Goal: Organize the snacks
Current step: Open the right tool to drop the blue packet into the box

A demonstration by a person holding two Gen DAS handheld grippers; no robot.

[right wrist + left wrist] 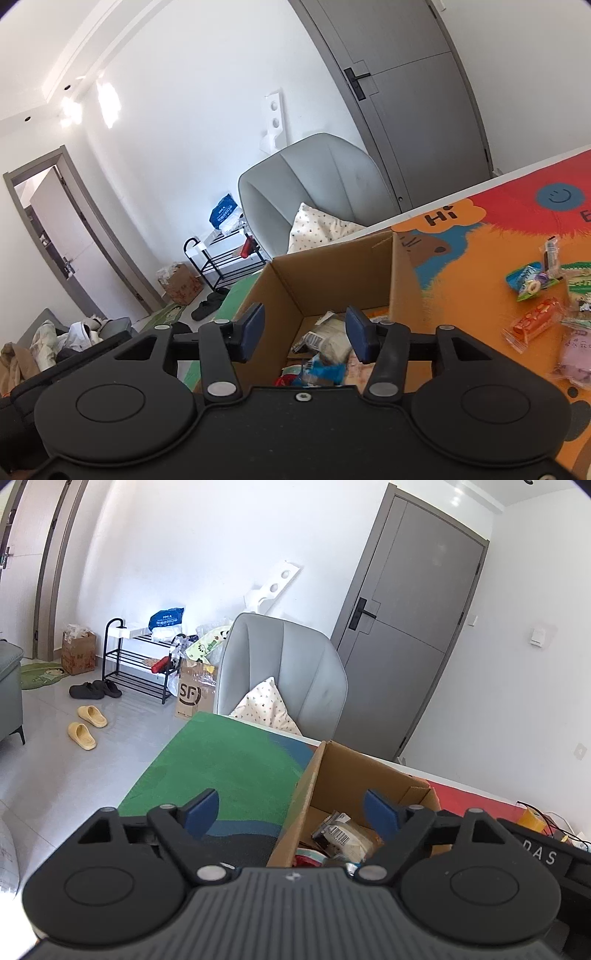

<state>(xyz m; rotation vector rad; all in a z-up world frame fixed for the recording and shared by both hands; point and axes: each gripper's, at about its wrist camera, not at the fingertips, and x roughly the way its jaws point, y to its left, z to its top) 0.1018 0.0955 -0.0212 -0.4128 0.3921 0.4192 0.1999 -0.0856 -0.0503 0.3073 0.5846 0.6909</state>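
An open cardboard box (364,764) stands on the colourful table mat (229,760) and holds several wrapped snacks (341,834). My left gripper (291,812) is open and empty, above the box's left wall. In the right wrist view the same box (332,273) shows snacks inside (328,341). My right gripper (306,334) is open and empty, over the box's near side. Several loose snacks lie on the mat to the right: an orange packet (533,321), a teal packet (528,280) and a pink packet (574,350).
A grey armchair (284,672) with a patterned cushion (264,707) stands beyond the table's far edge. A grey door (413,620) is behind it. A black rack (136,661), boxes and slippers (86,725) are on the floor at left. A black case (543,853) sits at right.
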